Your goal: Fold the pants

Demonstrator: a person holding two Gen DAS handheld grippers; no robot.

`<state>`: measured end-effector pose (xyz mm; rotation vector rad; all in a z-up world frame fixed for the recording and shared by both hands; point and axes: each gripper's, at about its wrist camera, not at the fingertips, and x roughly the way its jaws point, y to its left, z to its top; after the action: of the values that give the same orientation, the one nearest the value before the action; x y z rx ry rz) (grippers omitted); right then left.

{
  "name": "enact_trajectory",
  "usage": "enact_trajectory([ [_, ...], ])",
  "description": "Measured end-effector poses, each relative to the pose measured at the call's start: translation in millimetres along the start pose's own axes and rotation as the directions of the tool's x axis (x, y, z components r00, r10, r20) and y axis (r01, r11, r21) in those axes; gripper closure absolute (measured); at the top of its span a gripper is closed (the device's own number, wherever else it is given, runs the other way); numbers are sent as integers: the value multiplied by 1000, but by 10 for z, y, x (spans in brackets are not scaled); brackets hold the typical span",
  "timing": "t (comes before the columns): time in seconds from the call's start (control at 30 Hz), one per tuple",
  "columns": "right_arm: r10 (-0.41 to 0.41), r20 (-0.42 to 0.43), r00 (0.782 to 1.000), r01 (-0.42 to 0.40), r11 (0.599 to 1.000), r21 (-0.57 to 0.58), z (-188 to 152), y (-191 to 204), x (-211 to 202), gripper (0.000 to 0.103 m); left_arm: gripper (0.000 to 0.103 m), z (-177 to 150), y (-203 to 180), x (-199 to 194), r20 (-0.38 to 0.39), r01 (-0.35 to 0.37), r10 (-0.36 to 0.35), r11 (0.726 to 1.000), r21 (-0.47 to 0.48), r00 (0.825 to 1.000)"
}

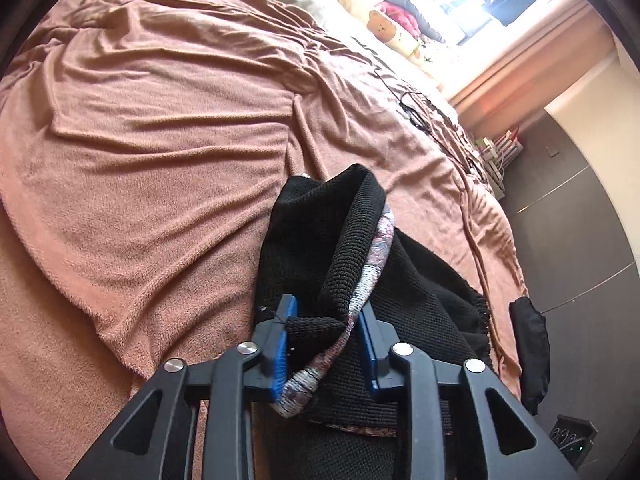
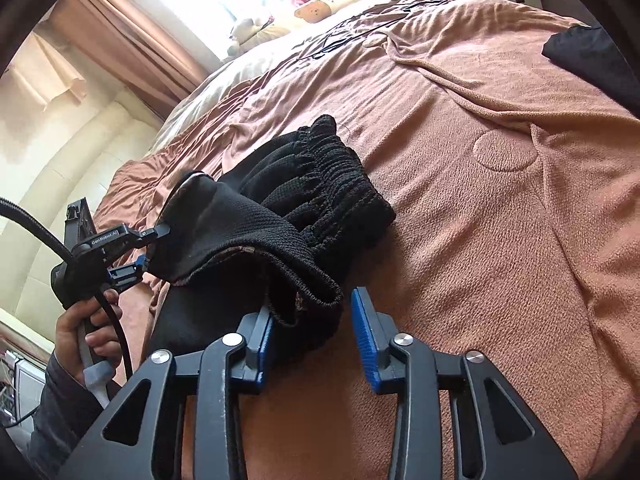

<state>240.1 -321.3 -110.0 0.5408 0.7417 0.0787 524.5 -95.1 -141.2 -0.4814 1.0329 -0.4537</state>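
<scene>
Black knit pants with a patterned inner band lie bunched on a pinkish-brown bedspread. In the left wrist view my left gripper is shut on a fold of them, and cloth fills the space between the blue pads. The right wrist view shows the gathered waistband and the left gripper holding one edge up, with a person's hand on its handle. My right gripper has the hem between its fingers. The cloth lies against the left pad, while a sliver of bedspread shows before the right pad.
A second dark garment lies at the bed's edge, seen also as a dark garment beside the dark floor. Thin black cables cross the bedspread. A bear-print pillow sits by the bright window. A power strip lies on the floor.
</scene>
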Motion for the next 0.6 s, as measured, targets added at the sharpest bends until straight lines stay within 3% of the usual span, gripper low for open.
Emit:
enact_trajectory([
  [0.13, 17, -3, 1000, -17, 1000, -1, -12, -23, -17, 88, 87, 121, -177, -92, 19, 26, -27, 999, 32, 999],
  [0.6, 55, -4, 998, -55, 998, 22, -13, -105, -55, 95, 92, 724, -809, 30, 56, 81, -84, 996, 49, 995],
])
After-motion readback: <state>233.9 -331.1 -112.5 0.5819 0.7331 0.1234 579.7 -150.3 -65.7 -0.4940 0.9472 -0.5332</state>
